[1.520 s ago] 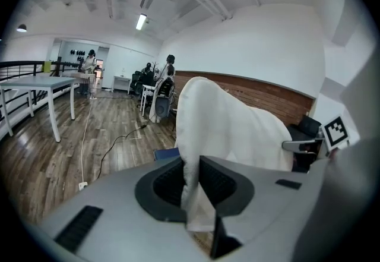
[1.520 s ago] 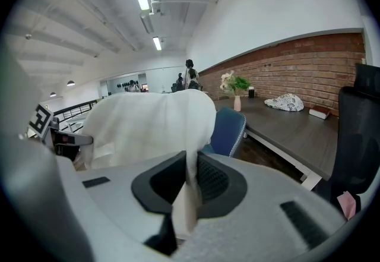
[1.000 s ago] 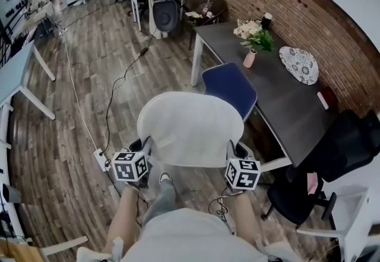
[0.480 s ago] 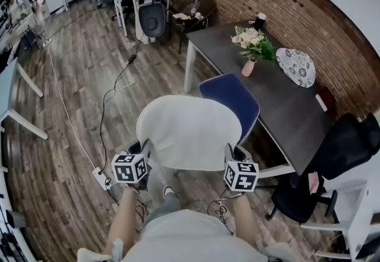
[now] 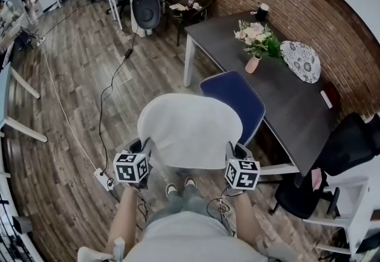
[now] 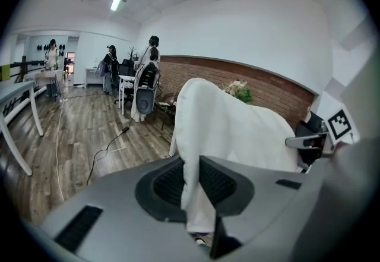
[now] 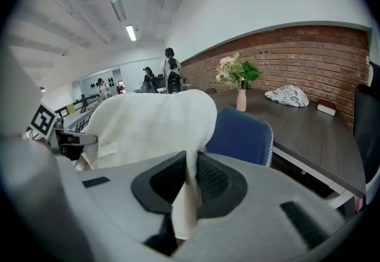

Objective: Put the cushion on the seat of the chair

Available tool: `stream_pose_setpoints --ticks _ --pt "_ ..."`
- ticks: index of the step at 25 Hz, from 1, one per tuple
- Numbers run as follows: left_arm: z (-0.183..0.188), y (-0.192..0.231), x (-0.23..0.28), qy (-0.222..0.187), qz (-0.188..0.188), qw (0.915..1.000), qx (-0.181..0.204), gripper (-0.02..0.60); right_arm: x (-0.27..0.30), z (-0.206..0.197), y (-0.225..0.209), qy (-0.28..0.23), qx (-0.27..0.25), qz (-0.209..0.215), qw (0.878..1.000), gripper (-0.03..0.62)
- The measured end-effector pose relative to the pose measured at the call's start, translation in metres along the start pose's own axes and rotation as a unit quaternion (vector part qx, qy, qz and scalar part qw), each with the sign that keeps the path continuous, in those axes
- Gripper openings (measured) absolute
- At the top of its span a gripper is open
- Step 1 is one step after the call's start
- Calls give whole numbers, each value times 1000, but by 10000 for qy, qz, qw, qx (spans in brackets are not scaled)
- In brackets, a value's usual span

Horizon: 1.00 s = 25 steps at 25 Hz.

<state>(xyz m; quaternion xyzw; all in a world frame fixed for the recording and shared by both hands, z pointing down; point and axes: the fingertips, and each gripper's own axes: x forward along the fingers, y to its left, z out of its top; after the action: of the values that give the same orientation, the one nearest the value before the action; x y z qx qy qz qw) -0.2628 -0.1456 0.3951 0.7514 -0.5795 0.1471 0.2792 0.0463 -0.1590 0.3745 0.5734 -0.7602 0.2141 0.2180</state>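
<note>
the person holds the white cushion [image 5: 191, 130] out in front, up in the air, with one gripper on each side edge. the left gripper [image 5: 144, 151] is clamped on the cushion's left edge: in the left gripper view the white fabric is pinched between the two black jaws and hangs down below them. the right gripper [image 5: 233, 151] grips the right edge the same way, with a fold of white cloth squeezed between its jaws. the cushion is not on the chair [image 5: 236, 99]. in the head view its far edge overlaps the blue chair's near corner, and the right gripper view shows the chair beyond it and lower. the chair stands close against the dark table [image 5: 285, 106], which bears a pink vase of flowers [image 5: 255, 47] and a patterned round mat [image 5: 300, 60]. the person's shoes [image 5: 179, 186] show on the wood floor [image 5: 71, 106] just below the cushion's near edge.
</note>
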Motion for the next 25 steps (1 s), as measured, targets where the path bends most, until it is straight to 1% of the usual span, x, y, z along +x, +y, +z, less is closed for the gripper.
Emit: stream_pose_setpoints --ticks 4,7,10,15,20,25 --pt "6 7 6 -5 -34 10000 -76 54 10 9 0 -23 16 46 10000 43" --pt "11 14 12 -14 11 9999 -102 54 17 15 4 -32 18 80 10000 43" --pt "9 18 21 31 43 9999 -117 54 23 12 4 13 61 107 9999 43" --pt "-4 18 39 195 -40 9997 -169 54 33 -1 -4 177 169 54 9997 43" --pt "-28 18 61 541 -71 9984 -169 54 43 -31 -12 482 385 48 9981 43" --pt "-67 31 93 1000 -78 9950 -29 54 68 -83 -12 860 702 3 9938 43"
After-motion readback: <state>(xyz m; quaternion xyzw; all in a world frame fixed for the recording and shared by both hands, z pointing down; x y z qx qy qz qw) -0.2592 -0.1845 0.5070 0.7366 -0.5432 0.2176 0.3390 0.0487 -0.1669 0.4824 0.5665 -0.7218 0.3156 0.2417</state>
